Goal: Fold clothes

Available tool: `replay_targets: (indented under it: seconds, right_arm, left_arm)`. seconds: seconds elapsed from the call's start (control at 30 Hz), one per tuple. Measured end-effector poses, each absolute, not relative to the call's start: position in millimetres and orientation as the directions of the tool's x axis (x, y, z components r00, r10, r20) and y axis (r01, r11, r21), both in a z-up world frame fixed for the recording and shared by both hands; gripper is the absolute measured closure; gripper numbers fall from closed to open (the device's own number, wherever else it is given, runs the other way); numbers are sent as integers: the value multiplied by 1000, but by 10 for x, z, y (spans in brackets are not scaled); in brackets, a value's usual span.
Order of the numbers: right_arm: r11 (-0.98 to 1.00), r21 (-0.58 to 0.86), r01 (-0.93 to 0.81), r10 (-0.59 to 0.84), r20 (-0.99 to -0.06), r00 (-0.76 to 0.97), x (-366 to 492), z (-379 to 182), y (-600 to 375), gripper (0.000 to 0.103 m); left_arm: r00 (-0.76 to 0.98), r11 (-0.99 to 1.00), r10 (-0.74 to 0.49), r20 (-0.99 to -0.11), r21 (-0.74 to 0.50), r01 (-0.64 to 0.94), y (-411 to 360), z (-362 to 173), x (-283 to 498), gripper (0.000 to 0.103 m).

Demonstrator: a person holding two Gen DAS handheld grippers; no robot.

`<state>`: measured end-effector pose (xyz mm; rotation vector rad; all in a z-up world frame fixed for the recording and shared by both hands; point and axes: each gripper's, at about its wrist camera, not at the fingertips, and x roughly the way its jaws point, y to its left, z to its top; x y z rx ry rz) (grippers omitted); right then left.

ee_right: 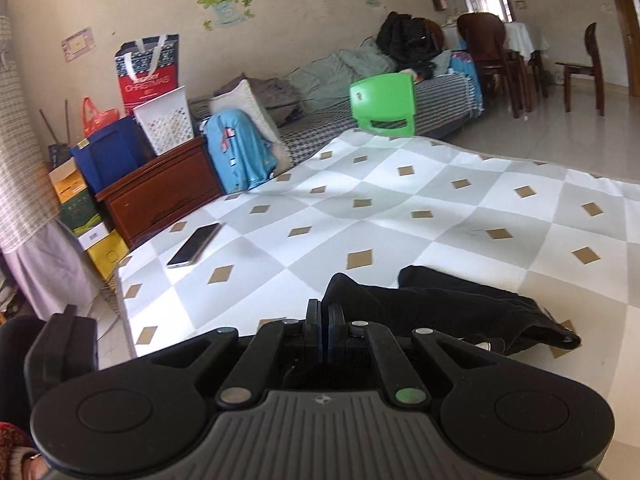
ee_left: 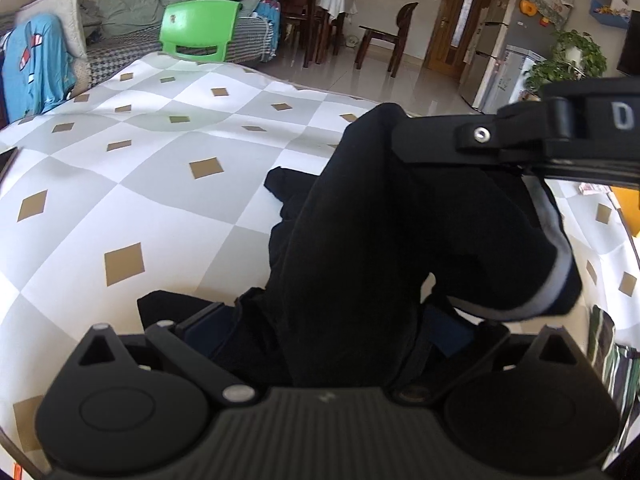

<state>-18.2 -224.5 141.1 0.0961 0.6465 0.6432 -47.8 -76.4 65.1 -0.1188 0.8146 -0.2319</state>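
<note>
Left tool point(ee_left: 332, 320): fingers set apart, a thick fold of the black garment point(ee_left: 360, 240) bunched between them; whether it is truly pinched cannot be told.
Right tool point(ee_right: 323, 320): clenched, pads pressed together on an edge of the same cloth.
Black garment: partly lifted between the two tools, the rest trailing on the bench point(ee_right: 400, 216) to the right tool's right.
Phone point(ee_right: 195, 245): flat on the checked bench cover, well apart from the garment.

Home living room, sofa point(ee_right: 360, 92), dining chairs point(ee_right: 480, 48), probably a fridge point(ee_left: 508, 68)
</note>
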Motion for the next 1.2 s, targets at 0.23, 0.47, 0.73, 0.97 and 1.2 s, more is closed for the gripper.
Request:
replay_targets:
  seconds: [0.23, 0.47, 0.73, 0.97, 1.2]
  right_arm:
    - [771, 363, -523, 632, -540, 556, -57, 1269, -2341, 66]
    - [822, 411, -395, 567, -515, 643, 103, 1319, -2781, 55]
    - [841, 536, -75, 463, -640, 613, 453, 934, -3357, 50]
    - [782, 623, 10, 520, -661, 542, 562, 662, -3471, 50]
    - [696, 714, 77, 605, -641, 472, 595, 428, -3367, 50]
  left_arm:
    - [611, 967, -209, -763, -256, 11, -575, 427, -268, 0]
    - [583, 948, -209, -785, -309, -76, -399, 304, -156, 0]
    - [554, 922, -240, -797, -366, -126, -300, 226, -92, 0]
    - [542, 905, -257, -800, -396, -156, -255, 176, -51, 0]
    - [538, 894, -267, -800, -414, -172, -222, 159, -29, 0]
